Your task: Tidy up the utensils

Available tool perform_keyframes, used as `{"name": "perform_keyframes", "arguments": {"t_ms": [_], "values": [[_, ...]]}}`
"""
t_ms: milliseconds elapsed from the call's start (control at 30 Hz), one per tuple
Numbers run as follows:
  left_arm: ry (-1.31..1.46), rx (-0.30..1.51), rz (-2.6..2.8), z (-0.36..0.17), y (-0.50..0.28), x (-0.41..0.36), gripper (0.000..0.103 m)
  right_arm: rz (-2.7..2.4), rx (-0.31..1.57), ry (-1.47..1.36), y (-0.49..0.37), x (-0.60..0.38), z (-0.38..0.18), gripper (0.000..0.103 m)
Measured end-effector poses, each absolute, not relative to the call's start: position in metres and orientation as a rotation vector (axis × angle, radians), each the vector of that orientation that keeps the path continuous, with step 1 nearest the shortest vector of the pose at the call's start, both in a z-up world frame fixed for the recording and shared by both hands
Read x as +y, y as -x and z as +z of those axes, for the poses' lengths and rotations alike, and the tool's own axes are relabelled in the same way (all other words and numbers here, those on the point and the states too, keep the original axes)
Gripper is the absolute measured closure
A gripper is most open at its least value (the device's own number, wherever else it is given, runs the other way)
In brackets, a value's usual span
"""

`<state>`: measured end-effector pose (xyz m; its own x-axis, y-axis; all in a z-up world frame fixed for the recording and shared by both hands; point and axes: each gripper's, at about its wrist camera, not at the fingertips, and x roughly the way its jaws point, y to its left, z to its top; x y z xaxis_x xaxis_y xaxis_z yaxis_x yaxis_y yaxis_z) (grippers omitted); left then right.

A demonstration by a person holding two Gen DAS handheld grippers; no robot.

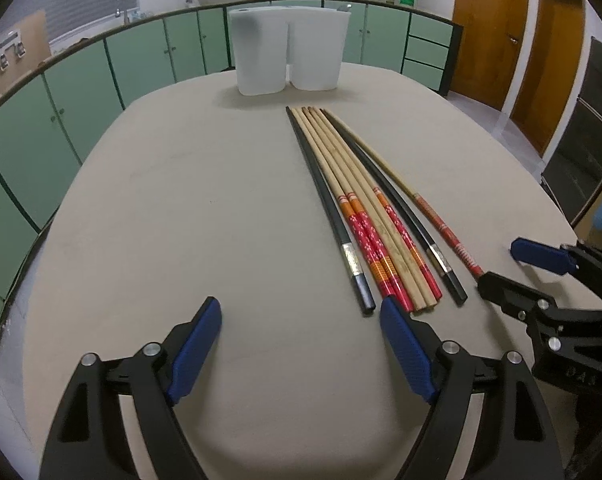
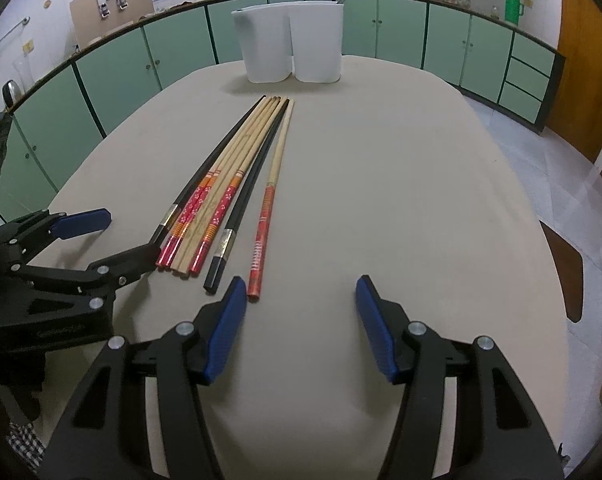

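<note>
Table (image 1: 181, 184) – chopsticks (image 1: 365, 208) | left gripper (image 1: 301, 344) spread, empty | right gripper (image 2: 301, 320) apart, empty | right view: chair (image 2: 569, 276)

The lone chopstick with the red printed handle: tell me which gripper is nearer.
Right. The right gripper has one pad beside the red-handled chopstick end; the left gripper sits across the bundle.
</note>
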<state>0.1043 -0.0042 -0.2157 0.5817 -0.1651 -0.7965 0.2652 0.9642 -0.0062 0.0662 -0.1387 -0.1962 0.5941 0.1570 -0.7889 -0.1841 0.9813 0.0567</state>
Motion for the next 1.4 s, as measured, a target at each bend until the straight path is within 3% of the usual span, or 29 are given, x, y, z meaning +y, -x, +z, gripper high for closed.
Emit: {"name": "perform_keyframes", "arguments": {"t_ms": [133,233,467,533,867,1400], "values": [[-0.116,0.904,-0.251,-0.215,-0.103,-0.006,0.030,0.214,0.900,0.036,-0.064,-0.136,-0.196,0.056],[-0.108,0.896,-0.258,-0.214,-0.103,-0.008,0.042,0.229,0.883,0.058,-0.061,-0.130,-0.197,0.065],[-0.111,0.877,-0.300,-0.214,-0.102,-0.022,0.084,0.267,0.879,0.044,-0.060,-0.125,-0.197,0.096],[-0.114,0.873,-0.307,-0.214,-0.102,-0.027,0.092,0.266,0.881,0.034,-0.060,-0.125,-0.197,0.097],[-0.076,0.826,-0.270,-0.195,-0.099,-0.019,0.095,0.261,0.852,-0.034,-0.060,-0.141,-0.171,0.098],[-0.041,0.593,-0.265,-0.082,-0.111,0.008,0.096,0.313,0.672,0.006,-0.077,-0.154,-0.058,0.098]]}}
